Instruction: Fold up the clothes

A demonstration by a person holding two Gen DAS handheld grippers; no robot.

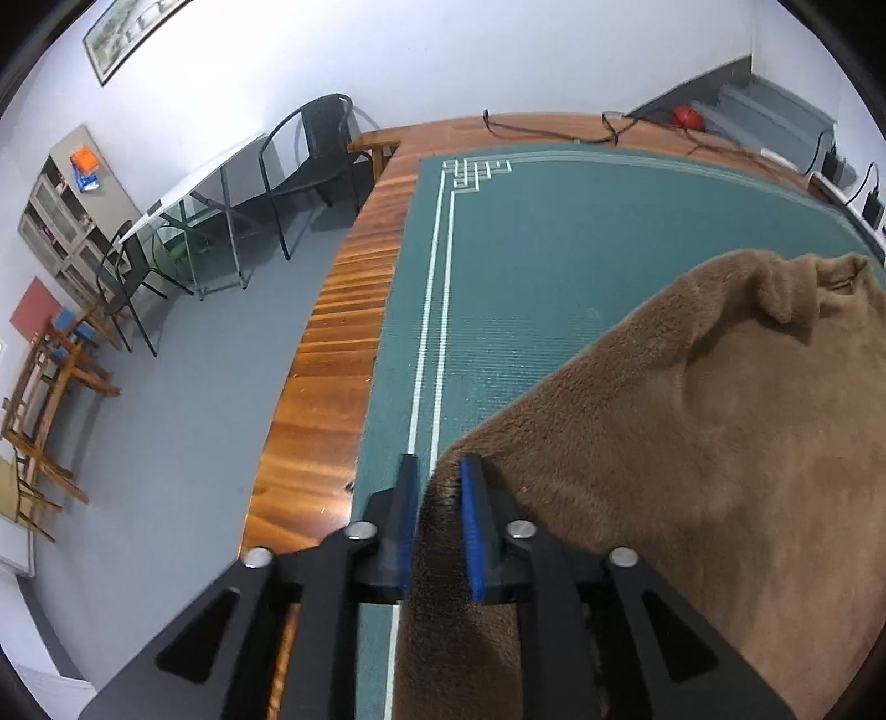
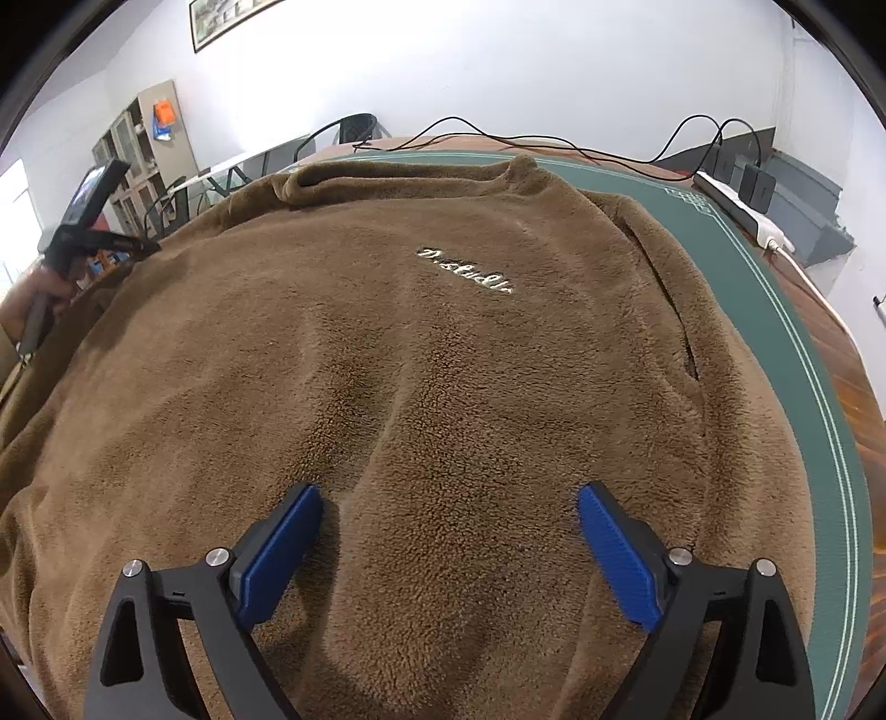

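Surface: wooden table with a green mat on top, white border lines and a key-pattern corner at far left. Room has white walls, grey floor, and a framed picture high on the far wall.

Count: one brown fleece sweater, two grippers, two black chairs at a glass table, one cabinet, one white power strip at the far right mat edge with black cables trailing.

Sweater lies spread on the mat, collar at the far side, embroidered script on the chest.

Left gripper: jaws pinched on the sweater's left edge, fabric bunched between the blue pads.
Right gripper: jaws wide apart, over the near middle of the sweater, clamping nothing.

Only the left view shows the floor, chairs in full and an orange ball. Only the right view shows the script, the whole sweater front and the left gripper from outside, with a hand on it.
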